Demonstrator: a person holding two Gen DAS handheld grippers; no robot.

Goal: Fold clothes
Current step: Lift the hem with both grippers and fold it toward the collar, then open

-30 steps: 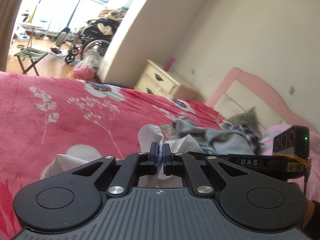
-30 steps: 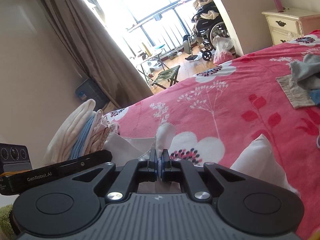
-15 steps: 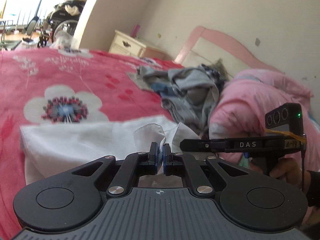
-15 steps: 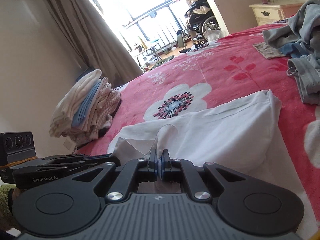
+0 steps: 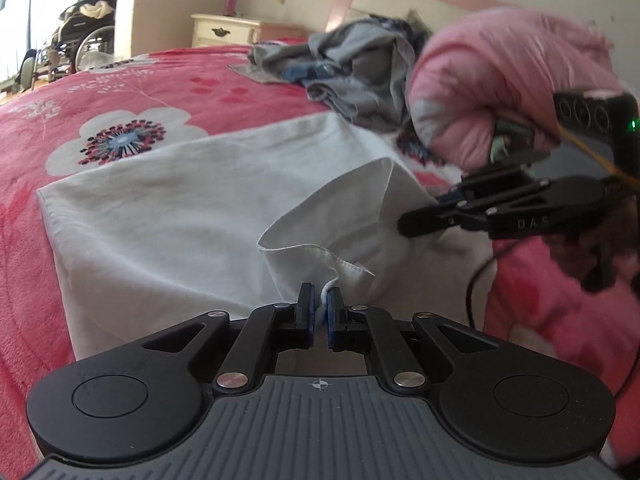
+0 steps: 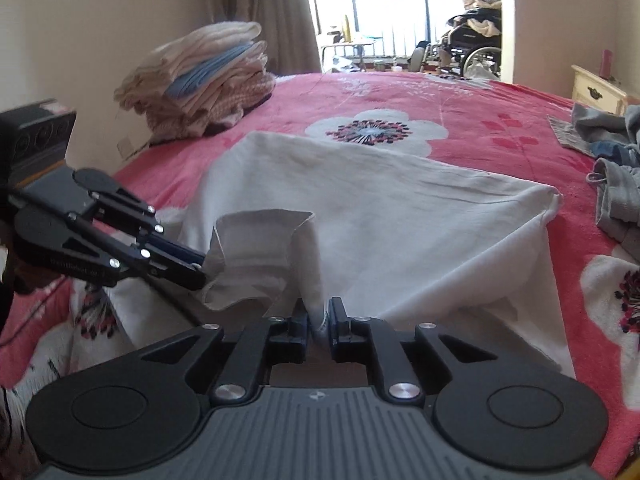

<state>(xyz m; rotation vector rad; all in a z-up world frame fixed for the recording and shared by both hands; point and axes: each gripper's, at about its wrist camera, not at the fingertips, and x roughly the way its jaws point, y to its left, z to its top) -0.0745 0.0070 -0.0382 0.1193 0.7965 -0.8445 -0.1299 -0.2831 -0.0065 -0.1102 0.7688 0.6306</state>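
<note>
Only right wrist view shows folded stack (image 6: 200, 80) beyond white garment (image 6: 380, 216)

Wheelchair (image 6: 474, 50) by window; cream nightstand (image 5: 226, 30) against wall.

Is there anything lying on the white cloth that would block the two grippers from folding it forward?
Nothing visible does. The white cloth is bare; the grey clothes and folded stack lie beside it, apart.

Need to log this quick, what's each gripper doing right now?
Left gripper: shut on the white cloth.
Right gripper: shut on the white cloth too.
</note>
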